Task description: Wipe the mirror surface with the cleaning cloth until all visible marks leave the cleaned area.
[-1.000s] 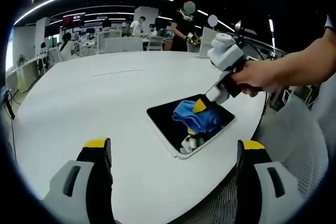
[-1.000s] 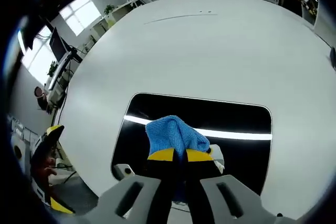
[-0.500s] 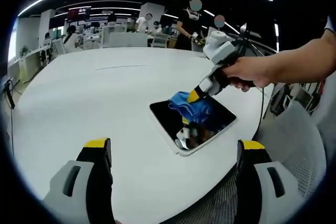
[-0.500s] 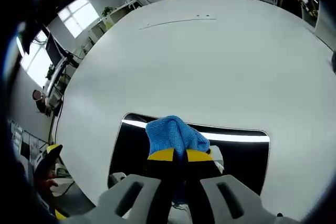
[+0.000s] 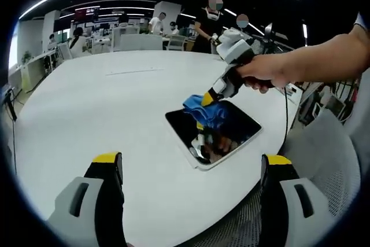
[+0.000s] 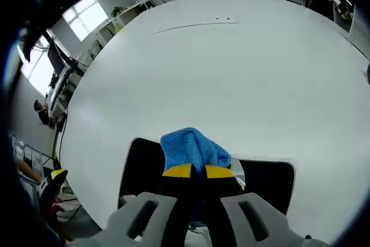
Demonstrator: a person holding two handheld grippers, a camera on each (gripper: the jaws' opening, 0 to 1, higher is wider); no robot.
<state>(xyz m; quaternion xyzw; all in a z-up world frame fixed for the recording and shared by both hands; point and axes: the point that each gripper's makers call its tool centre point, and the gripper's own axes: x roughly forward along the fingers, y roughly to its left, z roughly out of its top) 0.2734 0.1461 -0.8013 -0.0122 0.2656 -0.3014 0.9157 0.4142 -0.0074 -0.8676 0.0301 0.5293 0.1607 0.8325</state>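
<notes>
Left gripper view: left hand-held gripper [image 5: 191,169] held above the near edge of the round white bench [image 5: 87,102], jaws spread wide apart, yellow-tipped fingers [image 5: 107,158] rising at 7 and 5 o'clock, nothing between them. Mirror [image 5: 234,128] lying flat on the bench toward 3 o'clock of centre, near the bench edge, dark glass in a pale frame, reflections of cloth and tool showing in its lower half. Blue cleaning cloth [image 5: 202,108] pressed against the mirror's far corner, toward 11 o'clock of the mirror, partly overhanging the frame. Right hand-held gripper [image 5: 209,98] coming in from 2 o'clock, clamped on the cloth, a person's hand [image 5: 263,73] wrapped round its grip. Mesh chair [image 5: 329,160] just beyond the bench edge at 4 o'clock. Office desks and people standing far behind, at 12 o'clock.

Right gripper view: right hand-held gripper [image 6: 198,171] at 6 o'clock, yellow tips pinched together on the cleaning cloth [image 6: 191,146], which bunches up above them. Mirror [image 6: 144,163] beneath, dark, extending to 8 o'clock and 4 o'clock of the cloth, its far edge just past the cloth. Bare white bench [image 6: 231,73] stretching away toward 12 o'clock.
</notes>
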